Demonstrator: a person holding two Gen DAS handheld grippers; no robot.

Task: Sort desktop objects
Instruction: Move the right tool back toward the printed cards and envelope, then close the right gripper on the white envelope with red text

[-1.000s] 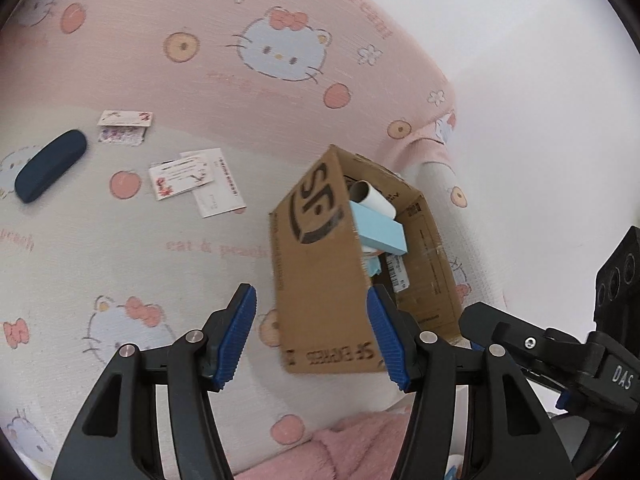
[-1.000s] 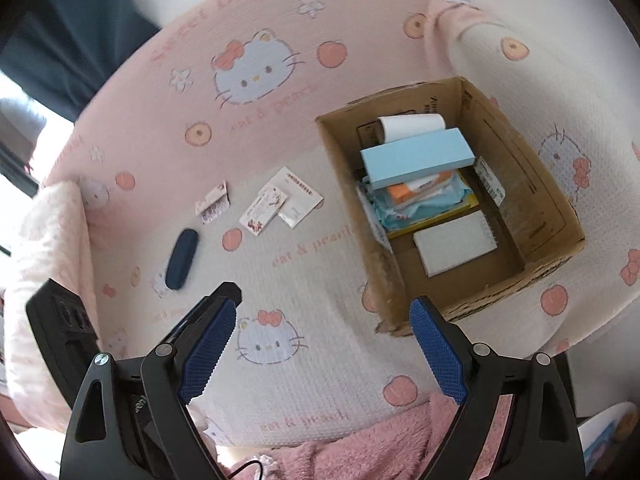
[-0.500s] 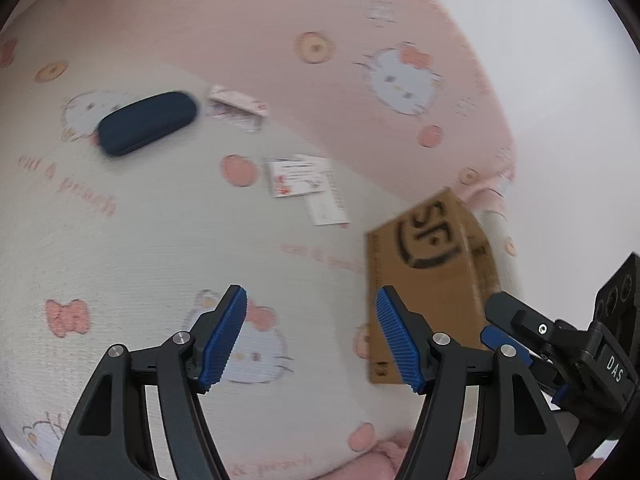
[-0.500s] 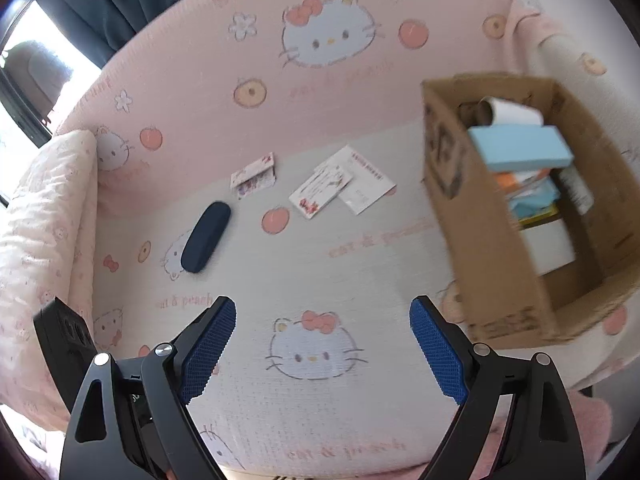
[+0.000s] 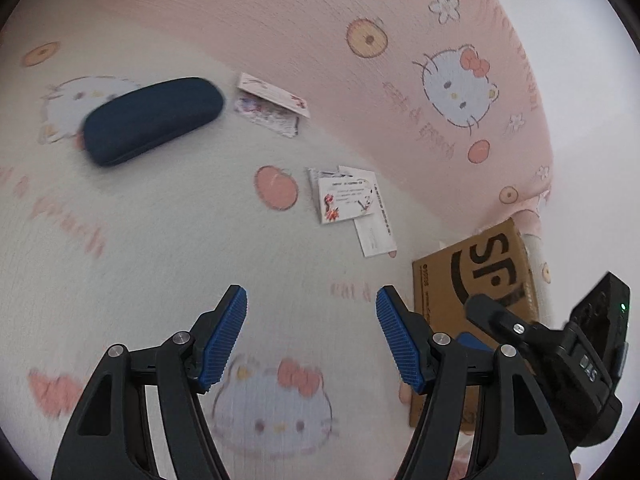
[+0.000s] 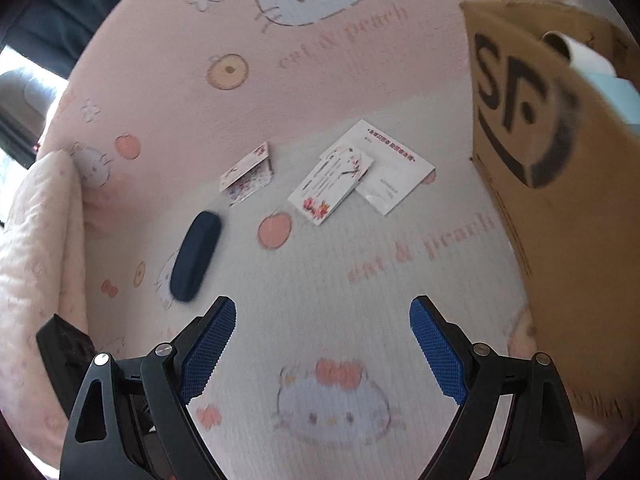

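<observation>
On the pink cartoon-print blanket: dark-blue oval glasses case and printed paper cards lie loose, outside the brown cardboard box. Left gripper and right gripper hover wide apart, empty, probably ready for a pick.

Pink-and-white cartoon-cat blanket carries everything. Dark blue case lies far left; folded leaflet beyond it; overlapping cards centre; cardboard box right.
</observation>
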